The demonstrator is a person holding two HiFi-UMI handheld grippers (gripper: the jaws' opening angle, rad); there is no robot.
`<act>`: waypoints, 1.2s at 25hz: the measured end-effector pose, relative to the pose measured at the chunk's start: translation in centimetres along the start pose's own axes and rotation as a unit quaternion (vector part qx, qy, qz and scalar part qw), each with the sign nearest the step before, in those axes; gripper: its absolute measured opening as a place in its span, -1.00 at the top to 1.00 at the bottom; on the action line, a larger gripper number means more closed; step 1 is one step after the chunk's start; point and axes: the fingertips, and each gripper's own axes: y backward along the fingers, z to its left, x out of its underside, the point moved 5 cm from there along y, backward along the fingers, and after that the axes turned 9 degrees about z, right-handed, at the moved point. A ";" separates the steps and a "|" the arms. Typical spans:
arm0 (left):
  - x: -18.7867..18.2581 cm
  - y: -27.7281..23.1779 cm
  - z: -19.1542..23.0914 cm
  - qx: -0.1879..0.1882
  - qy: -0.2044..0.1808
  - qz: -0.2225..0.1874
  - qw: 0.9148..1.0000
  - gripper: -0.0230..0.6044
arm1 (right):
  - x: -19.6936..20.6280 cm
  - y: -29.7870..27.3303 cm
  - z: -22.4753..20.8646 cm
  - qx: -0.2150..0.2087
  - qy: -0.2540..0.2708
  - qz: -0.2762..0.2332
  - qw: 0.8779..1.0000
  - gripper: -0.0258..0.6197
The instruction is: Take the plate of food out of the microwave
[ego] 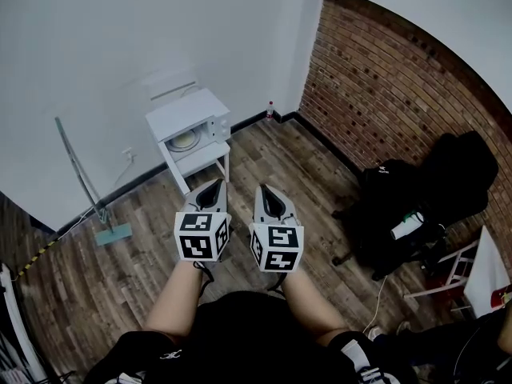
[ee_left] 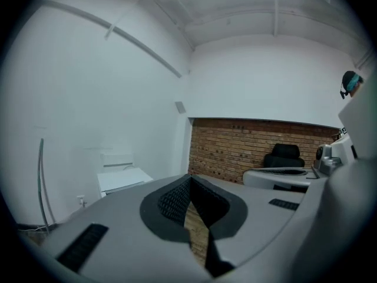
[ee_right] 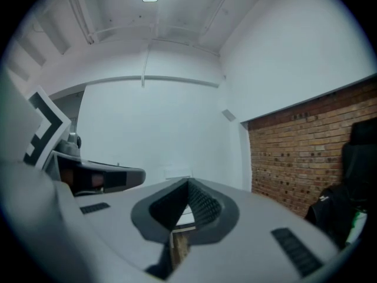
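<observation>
A white microwave (ego: 194, 124) stands on a small white table (ego: 200, 157) against the far white wall. A pale round plate (ego: 183, 141) shows in its front opening; the food on it is too small to make out. Both grippers are held side by side in front of the person, well short of the microwave and pointing towards it. My left gripper (ego: 210, 189) is shut and holds nothing. So is my right gripper (ego: 269, 195). In the left gripper view the jaws (ee_left: 189, 179) meet at the tip, with the microwave (ee_left: 122, 180) far off to the left.
A brick wall (ego: 384, 94) runs along the right. Black bags and a black chair (ego: 408, 206) sit before it. A long-handled floor tool (ego: 102, 222) leans at the left wall. A small bottle (ego: 270, 110) stands in the corner. Wood floor lies between me and the microwave.
</observation>
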 end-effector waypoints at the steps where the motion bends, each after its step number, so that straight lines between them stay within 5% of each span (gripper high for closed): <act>1: -0.3 -0.8 -0.4 -0.001 0.001 -0.001 1.000 0.95 | -0.1 -0.4 -0.8 -0.003 0.001 0.002 1.000 0.90; 18: -2.0 -10.7 -2.6 0.004 0.002 0.018 1.000 0.95 | -0.1 -5.5 -8.8 -0.005 -0.015 0.011 1.000 0.90; 30: -4.6 -20.4 1.2 0.012 0.014 0.028 0.999 0.95 | -2.0 -15.1 -11.9 -0.005 -0.006 0.022 1.000 0.90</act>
